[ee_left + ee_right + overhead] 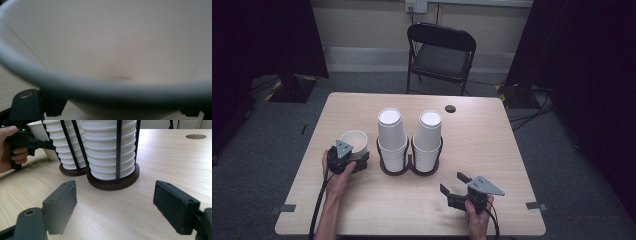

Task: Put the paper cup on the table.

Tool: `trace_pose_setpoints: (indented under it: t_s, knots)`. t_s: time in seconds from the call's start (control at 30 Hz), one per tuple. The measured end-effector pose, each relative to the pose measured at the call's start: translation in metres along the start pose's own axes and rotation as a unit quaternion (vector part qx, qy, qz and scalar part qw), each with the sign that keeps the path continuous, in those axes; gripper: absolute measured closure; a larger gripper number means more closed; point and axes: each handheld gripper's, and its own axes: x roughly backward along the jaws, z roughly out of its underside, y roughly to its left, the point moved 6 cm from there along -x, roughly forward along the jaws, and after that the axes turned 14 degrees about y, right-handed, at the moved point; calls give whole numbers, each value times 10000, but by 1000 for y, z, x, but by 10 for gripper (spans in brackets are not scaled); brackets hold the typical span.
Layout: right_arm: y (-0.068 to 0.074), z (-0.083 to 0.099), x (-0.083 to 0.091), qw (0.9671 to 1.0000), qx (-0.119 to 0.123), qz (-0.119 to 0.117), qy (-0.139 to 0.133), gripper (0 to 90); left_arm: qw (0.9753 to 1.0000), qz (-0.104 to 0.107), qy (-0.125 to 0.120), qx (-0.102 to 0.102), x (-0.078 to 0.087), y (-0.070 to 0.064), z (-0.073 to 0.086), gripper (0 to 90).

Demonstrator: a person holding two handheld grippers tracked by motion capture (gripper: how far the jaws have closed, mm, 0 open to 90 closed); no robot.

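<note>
I see a single white paper cup [354, 141] standing upright, mouth up, at the table's left. My left gripper [359, 159] is shut on its lower part, and in the left gripper view the cup's inside [112, 45] looms close with a jaw at each side of its base. Two stacks of upturned white cups [392, 135] [428, 135] stand in a dark double holder [409, 171] at mid-table. My right gripper [452, 182] rests open near the front right, its jaws [115, 195] wide apart and pointing at the holder's base [112, 183], with nothing between them.
The wooden table [492, 150] has a dark round hole [450, 108] near its far edge. A black folding chair [442, 52] stands behind the table. Bare tabletop lies to the right of the holder and along the front.
</note>
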Motion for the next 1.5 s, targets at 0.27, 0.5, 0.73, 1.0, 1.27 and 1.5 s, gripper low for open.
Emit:
trace_pose_setpoints:
  t_s: [0.27,0.5,0.73,1.0,1.27,1.5]
  knots:
    - [0,0,0,10000,12,9,12,183,9999,26,71,74,5,-2,7,156]
    - [0,0,0,10000,18,-2,21,183,9996,72,60,280,17,-3,14,156]
    - [0,0,-1,10000,2,9,29,182,9988,71,-126,464,34,-10,27,155]
    - [1,0,0,10000,-4,4,9,182,9977,86,-484,463,59,-17,32,155]
    - [0,0,2,9999,-17,17,-111,182,9947,297,-819,538,78,-35,41,155]
    - [1,0,2,9999,-3,4,-107,181,9927,428,-1047,419,85,-52,43,159]
